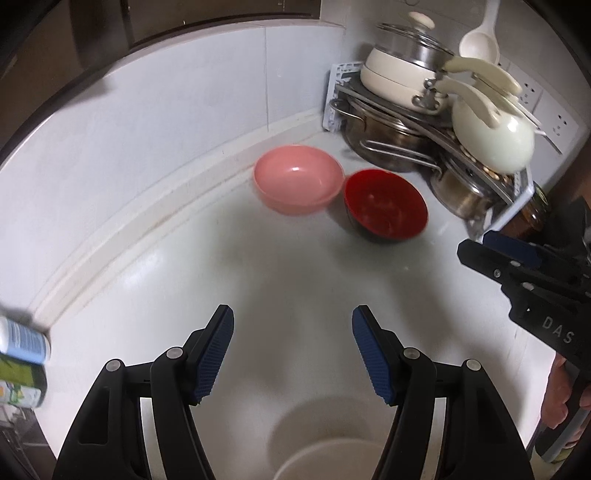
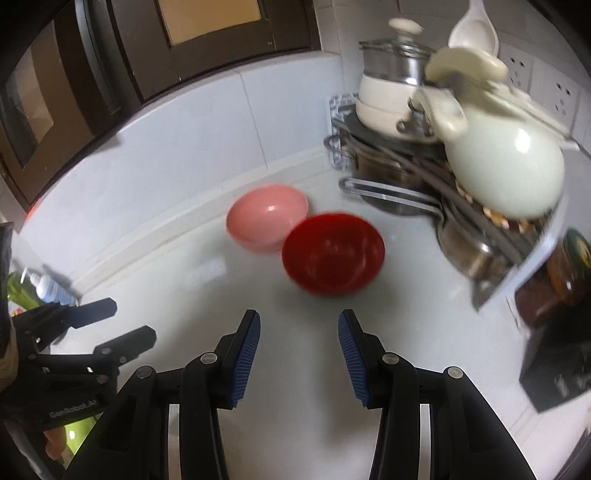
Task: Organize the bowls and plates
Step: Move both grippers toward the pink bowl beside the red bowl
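1. On the white worktop (image 1: 155,295), near the back wall, a pale pink plastic bowl (image 1: 298,180) and a red round bowl (image 1: 385,208) stood upright side by side, rims just touching or nearly so.
2. Both the left gripper (image 1: 292,354) and the right gripper (image 2: 299,356) hovered short of the bowls, jaws apart and empty.
3. Only the left wrist view showed a white bowl (image 1: 328,458) directly below its jaws.
4. Only the right wrist view showed a dark-framed window (image 2: 207,33) and a black box (image 2: 561,369).
5. Stacked steel and cream pots (image 2: 443,155) filled the corner rack in both views.
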`<state>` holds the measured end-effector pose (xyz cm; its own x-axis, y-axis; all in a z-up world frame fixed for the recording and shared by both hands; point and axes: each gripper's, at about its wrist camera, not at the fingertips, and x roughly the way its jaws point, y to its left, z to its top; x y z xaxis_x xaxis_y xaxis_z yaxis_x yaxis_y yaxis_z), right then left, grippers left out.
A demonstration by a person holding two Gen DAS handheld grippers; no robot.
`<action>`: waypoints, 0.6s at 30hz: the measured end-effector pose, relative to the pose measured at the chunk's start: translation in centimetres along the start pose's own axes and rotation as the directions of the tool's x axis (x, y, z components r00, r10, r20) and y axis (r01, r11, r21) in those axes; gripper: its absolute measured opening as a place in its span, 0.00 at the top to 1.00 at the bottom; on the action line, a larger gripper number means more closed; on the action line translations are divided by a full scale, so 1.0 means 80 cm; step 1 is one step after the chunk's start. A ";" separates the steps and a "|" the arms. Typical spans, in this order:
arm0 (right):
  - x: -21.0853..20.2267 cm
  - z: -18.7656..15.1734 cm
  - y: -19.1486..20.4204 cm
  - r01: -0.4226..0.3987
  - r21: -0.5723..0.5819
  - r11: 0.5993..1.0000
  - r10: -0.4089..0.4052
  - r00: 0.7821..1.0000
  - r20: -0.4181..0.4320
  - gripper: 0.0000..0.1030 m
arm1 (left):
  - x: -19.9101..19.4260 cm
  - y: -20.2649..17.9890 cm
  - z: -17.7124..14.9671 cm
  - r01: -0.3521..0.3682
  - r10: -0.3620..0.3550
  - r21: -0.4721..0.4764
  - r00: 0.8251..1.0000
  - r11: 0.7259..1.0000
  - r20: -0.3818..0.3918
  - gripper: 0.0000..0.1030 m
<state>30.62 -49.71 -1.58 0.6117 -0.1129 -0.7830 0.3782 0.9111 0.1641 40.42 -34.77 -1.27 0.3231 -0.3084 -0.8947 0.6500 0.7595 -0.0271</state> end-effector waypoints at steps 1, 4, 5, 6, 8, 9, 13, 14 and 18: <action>0.002 0.008 0.002 -0.001 -0.006 1.000 0.001 1.000 0.006 0.56 | 0.003 0.002 0.007 0.001 -0.001 0.000 1.000 1.000 -0.003 0.36; 0.013 0.031 0.006 -0.004 -0.022 1.000 0.004 1.000 0.013 0.56 | 0.012 0.006 0.029 -0.007 0.007 0.008 1.000 1.000 -0.007 0.36; 0.017 0.037 0.006 -0.005 -0.024 1.000 0.006 1.000 0.012 0.56 | 0.015 0.008 0.037 -0.015 0.015 0.011 1.000 1.000 -0.005 0.36; 0.022 0.045 0.006 -0.009 -0.028 1.000 0.010 1.000 0.010 0.56 | 0.017 0.010 0.044 -0.023 0.023 0.013 1.000 1.000 0.000 0.36; 0.035 0.060 0.004 -0.008 -0.028 1.000 0.008 1.000 0.001 0.56 | 0.023 0.013 0.056 -0.033 0.033 0.014 0.999 0.999 0.003 0.36; 0.044 0.068 0.002 -0.013 -0.031 0.999 0.013 1.000 -0.005 0.56 | 0.028 0.015 0.064 -0.037 0.037 0.014 0.999 0.999 0.004 0.36; 0.073 0.090 -0.009 -0.027 -0.032 0.999 0.026 0.999 -0.026 0.56 | 0.050 0.025 0.089 -0.047 0.047 0.011 0.999 0.999 0.000 0.36; 0.081 0.096 -0.012 -0.029 -0.028 0.999 0.029 0.999 -0.029 0.56 | 0.056 0.027 0.096 -0.046 0.047 0.008 0.999 0.999 -0.003 0.36; 0.109 0.115 -0.016 -0.043 -0.033 0.999 0.041 0.998 -0.037 0.56 | 0.081 0.037 0.119 -0.041 0.041 -0.010 0.999 0.999 -0.011 0.36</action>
<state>41.88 -55.51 -3.07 0.6009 -0.0604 -0.7970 0.3284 0.9277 0.1773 50.98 -39.94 -2.93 0.3416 -0.2709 -0.9000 0.6294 0.7771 0.0050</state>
